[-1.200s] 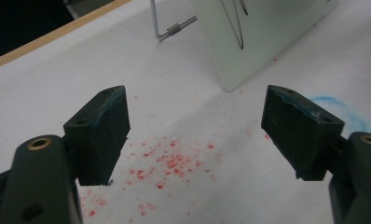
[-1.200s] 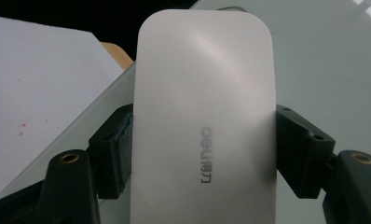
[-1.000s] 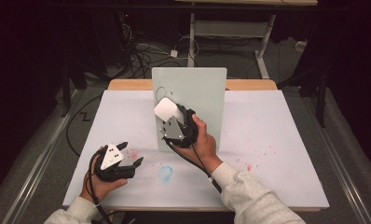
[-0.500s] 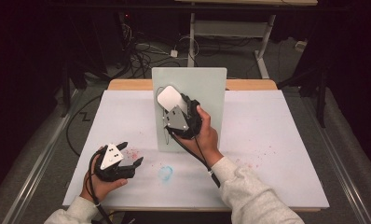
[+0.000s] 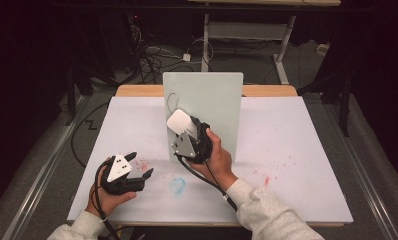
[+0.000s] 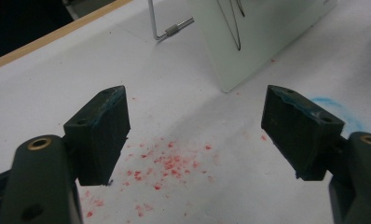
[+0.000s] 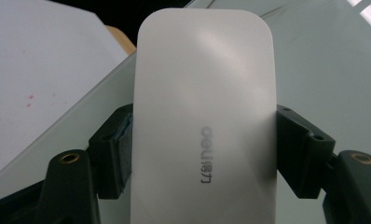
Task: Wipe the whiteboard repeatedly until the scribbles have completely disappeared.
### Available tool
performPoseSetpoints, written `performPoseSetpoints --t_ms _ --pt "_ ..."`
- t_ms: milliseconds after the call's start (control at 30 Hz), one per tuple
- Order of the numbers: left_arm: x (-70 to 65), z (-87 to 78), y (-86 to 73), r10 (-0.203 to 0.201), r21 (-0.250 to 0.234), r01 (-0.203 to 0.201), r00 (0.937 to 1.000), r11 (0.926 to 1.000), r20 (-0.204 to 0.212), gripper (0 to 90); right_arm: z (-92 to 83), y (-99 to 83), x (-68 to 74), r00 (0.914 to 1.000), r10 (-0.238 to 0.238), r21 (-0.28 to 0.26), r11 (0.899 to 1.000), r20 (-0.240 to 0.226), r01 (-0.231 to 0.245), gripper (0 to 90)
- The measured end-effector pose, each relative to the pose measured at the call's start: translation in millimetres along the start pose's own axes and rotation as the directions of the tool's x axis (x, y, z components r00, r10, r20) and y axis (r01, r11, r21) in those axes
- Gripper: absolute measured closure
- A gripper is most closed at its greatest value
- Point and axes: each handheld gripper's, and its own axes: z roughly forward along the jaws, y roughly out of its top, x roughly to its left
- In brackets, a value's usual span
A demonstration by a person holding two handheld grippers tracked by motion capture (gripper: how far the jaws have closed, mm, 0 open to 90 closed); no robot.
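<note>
A wide table runs under both hands, its top a flat, matte white sheet with a strip of pale wood showing at the far edge. Standing on it, straight ahead of the right gripper, is a board: a smooth, pale grey-green rectangle with rounded corners, upright and leaning slightly back on a thin bent wire stand, with a fine black line looping across its face. The right gripper is clamped on an eraser, a glossy white, rounded-cornered oblong with small grey lettering; the black jaws pinch its two long sides, and its flat face is close to the left part of the board, though I can't tell if it touches. The left gripper rests low near the table's near edge, well to the left of the board, its blocky black jaws spread wide with nothing between them. Just under and ahead of those jaws lies a scatter of red specks, gritty like chalk crumbs, and to their right a smudged blue ring.
</note>
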Motion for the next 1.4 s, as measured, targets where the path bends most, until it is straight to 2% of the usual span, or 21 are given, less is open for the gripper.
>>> performPoseSetpoints --t_ms 100,200,400,433,633,700,800,867,967,1067,1133,1200,1233,1267,1333,1400 --pt "-0.2 -0.3 0.1 0.0 0.001 0.0 1.0 1.0 0.001 22.8 -1.2 -5.5 6.7 0.9999 -0.013 0.006 1.0 -0.003 0.013 31.0" --pt "-0.3 -0.3 0.1 0.001 0.003 -0.001 1.0 1.0 -0.001 22.8 -3.7 -15.4 19.3 0.9989 -0.038 0.021 0.999 -0.026 0.039 31.0" --pt "-1.1 0.4 0.3 0.003 0.007 -0.003 1.0 1.0 0.001 22.8 -6.0 -26.4 34.6 0.9957 -0.076 0.035 0.996 -0.053 0.077 31.0" --pt "-1.3 0.4 0.4 0.005 0.008 -0.005 1.0 1.0 0.001 22.8 -7.1 -30.4 39.4 0.9932 -0.09 0.044 0.995 -0.074 0.094 31.0" --pt "-1.4 0.0 0.5 0.004 0.007 -0.004 1.0 1.0 -0.001 22.8 -9.0 -39.7 54.6 0.983 -0.14 0.064 0.987 -0.119 0.148 31.0" --pt "-1.5 -0.1 0.7 0.006 0.008 -0.006 1.0 1.0 -0.001 22.8 -9.3 -41.1 59.4 0.979 -0.17 0.061 0.982 -0.113 0.177 31.0" --pt "-1.8 -0.1 0.7 0.008 0.009 -0.008 1.0 0.9999 -0.002 22.8 -8.3 -39.6 58.9 0.9749 -0.185 0.065 0.979 -0.124 0.194 31.0" --pt "-1.4 -0.3 0.5 0.006 0.008 -0.006 1.0 0.9999 -0.002 22.8 -7.7 -37.6 55.3 0.9751 -0.167 0.069 0.982 -0.146 0.178 31.0" --pt "-1.3 0.0 0.4 0.004 0.007 -0.004 1.0 1.0 -0.002 22.8 -6.8 -35.3 53.6 0.9764 -0.166 0.068 0.982 -0.138 0.177 31.0" --pt "-1.8 0.0 0.7 0.006 0.007 -0.006 1.0 1.0 -0.001 22.8 -4.2 -28.0 48.5 0.9807 -0.151 0.063 0.985 -0.124 0.16 31.0" --pt "-1.7 0.3 0.6 0.005 0.007 -0.005 1.0 1.0 0.0 22.8 -0.6 -19.1 42.8 0.9854 -0.144 0.051 0.987 -0.091 0.149 31.0" --pt "-1.2 0.4 0.3 0.003 0.008 -0.003 1.0 1.0 0.001 22.8 0.8 -13.7 39.2 0.9902 -0.115 0.049 0.992 -0.079 0.119 31.0" --pt "-1.1 0.3 0.1 0.002 0.007 -0.002 1.0 1.0 0.001 22.8 0.8 -13.7 39.2 0.9902 -0.115 0.049 0.992 -0.079 0.119 31.0" --pt "-1.0 0.2 0.1 0.001 0.006 -0.001 1.0 1.0 0.0 22.8 2.5 -9.4 37.3 0.9917 -0.115 0.044 0.992 -0.057 0.118 31.0" --pt "-0.8 -0.2 0.0 0.001 0.006 -0.001 1.0 1.0 0.0 22.8 3.2 -7.1 36.8 0.9947 -0.089 0.043 0.995 -0.051 0.091 31.0" --pt "-0.4 -1.3 0.0 0.003 0.004 -0.003 1.0 1.0 0.001 22.8 3.1 -7.1 38.2 0.9945 -0.095 0.046 0.994 -0.043 0.097 31.0"
